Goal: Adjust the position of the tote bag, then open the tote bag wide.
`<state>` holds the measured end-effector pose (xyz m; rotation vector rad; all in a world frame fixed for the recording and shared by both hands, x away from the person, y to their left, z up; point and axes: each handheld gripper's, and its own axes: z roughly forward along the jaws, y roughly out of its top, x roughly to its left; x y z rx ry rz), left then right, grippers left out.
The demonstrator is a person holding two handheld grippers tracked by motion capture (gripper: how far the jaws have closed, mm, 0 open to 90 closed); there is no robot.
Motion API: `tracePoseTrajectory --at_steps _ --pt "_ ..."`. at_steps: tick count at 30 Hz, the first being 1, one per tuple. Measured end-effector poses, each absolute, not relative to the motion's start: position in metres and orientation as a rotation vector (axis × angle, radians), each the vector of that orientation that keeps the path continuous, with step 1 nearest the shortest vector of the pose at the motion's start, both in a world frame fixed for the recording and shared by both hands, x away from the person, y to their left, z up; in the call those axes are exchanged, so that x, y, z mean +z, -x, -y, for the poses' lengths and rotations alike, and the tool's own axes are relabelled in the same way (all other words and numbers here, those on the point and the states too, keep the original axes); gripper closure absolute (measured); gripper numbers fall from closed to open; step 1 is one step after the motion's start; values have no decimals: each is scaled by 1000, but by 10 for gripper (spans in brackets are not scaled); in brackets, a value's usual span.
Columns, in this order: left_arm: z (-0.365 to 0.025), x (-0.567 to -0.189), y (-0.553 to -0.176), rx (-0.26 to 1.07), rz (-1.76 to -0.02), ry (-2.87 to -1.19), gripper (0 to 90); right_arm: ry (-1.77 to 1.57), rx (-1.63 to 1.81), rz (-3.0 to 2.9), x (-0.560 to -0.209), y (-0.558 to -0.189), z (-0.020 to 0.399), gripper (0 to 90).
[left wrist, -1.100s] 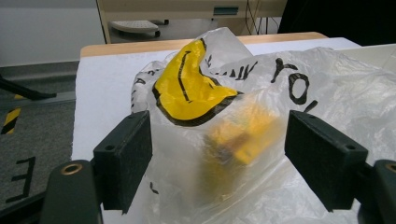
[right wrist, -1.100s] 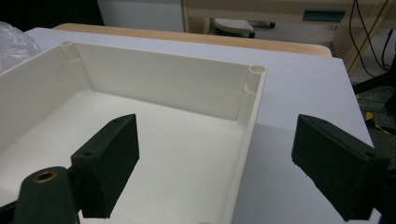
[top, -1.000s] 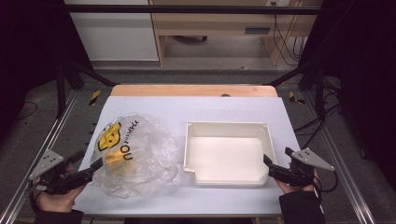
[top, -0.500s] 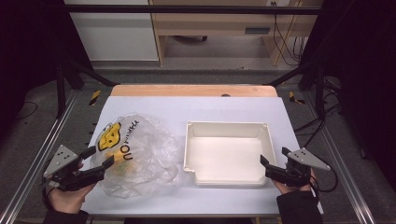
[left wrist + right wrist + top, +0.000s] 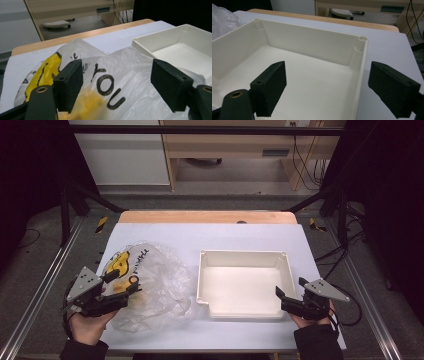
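Left gripper (image 5: 122,285) open over our plastic bag (image 5: 150,285) | right gripper (image 5: 280,299) open astride tray (image 5: 243,257) wall | step: reaching | next: we pinch bag film.

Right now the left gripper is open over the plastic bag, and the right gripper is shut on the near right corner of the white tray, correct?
Not quite. The right gripper is open, not shut: in the right gripper view its jaws stand wide apart astride the wall of the white tray without clamping it. The left gripper is indeed open over the plastic bag.
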<state>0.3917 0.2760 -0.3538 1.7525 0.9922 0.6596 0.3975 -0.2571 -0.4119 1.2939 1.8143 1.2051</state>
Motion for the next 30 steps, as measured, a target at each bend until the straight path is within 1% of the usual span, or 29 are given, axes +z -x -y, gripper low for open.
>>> tracePoseTrajectory --at_steps 7,17,20,30 --pt "-262 -353 -402 642 -998 -1760 283 -1294 1210 -1815 -412 -398 257 151" --pt "-242 -351 -406 629 -967 -1773 277 -1297 1206 -1823 -413 -398 255 151" --pt "-230 -350 -407 667 -950 -1809 271 -1294 1208 -1827 -413 -398 256 151" --pt "-225 -354 -425 672 -984 -1843 263 -1292 1206 -1836 -415 -398 255 151"
